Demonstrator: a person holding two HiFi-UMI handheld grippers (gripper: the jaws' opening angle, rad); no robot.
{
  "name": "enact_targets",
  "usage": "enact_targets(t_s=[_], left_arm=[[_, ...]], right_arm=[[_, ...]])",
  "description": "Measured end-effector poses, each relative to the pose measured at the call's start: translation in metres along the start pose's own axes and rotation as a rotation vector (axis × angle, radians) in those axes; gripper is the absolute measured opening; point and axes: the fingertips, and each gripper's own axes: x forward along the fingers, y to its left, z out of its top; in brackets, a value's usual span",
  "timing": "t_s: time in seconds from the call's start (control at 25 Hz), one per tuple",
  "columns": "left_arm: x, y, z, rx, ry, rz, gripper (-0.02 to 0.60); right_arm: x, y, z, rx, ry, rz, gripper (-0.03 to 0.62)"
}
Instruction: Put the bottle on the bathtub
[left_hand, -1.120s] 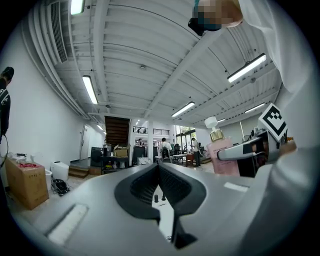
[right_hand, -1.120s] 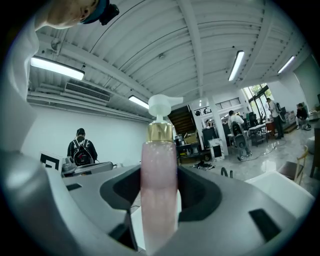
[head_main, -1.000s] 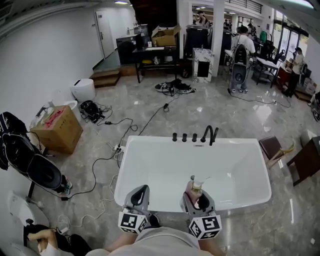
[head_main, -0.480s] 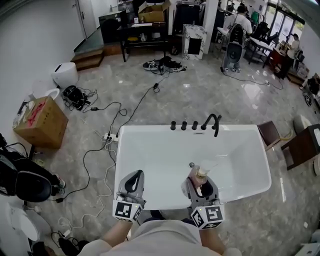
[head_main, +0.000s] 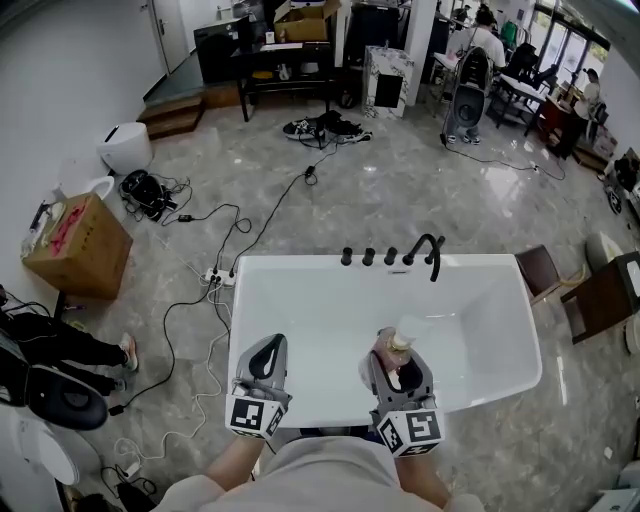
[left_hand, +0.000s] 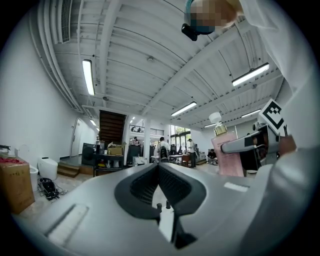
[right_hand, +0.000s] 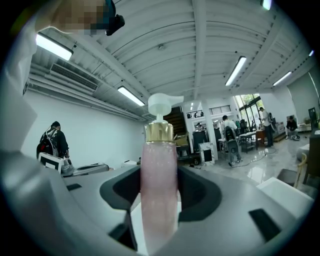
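Observation:
A white bathtub (head_main: 250, 300) fills the middle of the head view. My right gripper (head_main: 400, 362) hovers over its near rim, shut on a pink pump bottle (head_main: 399, 347) with a gold collar and white pump head. In the right gripper view the bottle (right_hand: 160, 185) stands upright between the jaws of the right gripper (right_hand: 160, 200). My left gripper (head_main: 268, 346) is over the near rim to the left, shut with nothing in it. In the left gripper view the left gripper (left_hand: 158, 169) has its jaws together, and the bottle (left_hand: 226, 157) shows at the right.
A black faucet (head_main: 430, 252) and three black knobs (head_main: 368, 257) stand on the tub's far rim. Cables and a power strip (head_main: 215, 278) lie on the floor to the left. A cardboard box (head_main: 75, 245) sits further left, and a brown stool (head_main: 540, 272) and dark table (head_main: 608, 295) stand on the right.
The head view has shifted, so the tub and both grippers sit slightly higher in frame. The right gripper keeps hold of the bottle; the left stays shut.

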Motion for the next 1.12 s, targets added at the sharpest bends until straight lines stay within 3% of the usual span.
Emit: enact_targets(t_s=[0.64, 1.12], left_arm=[[0.028, -0.031, -0.021, -0.003, 0.065, 0.059, 0.009], [0.054, -0.015, -0.079, -0.023, 0.129, 0.075, 0.009]], right_arm=[[0.018, -0.039, -0.015, -0.016, 0.039, 0.09, 0.222], [0.064, -0.063, -0.065, -0.029, 0.089, 0.088, 0.222]])
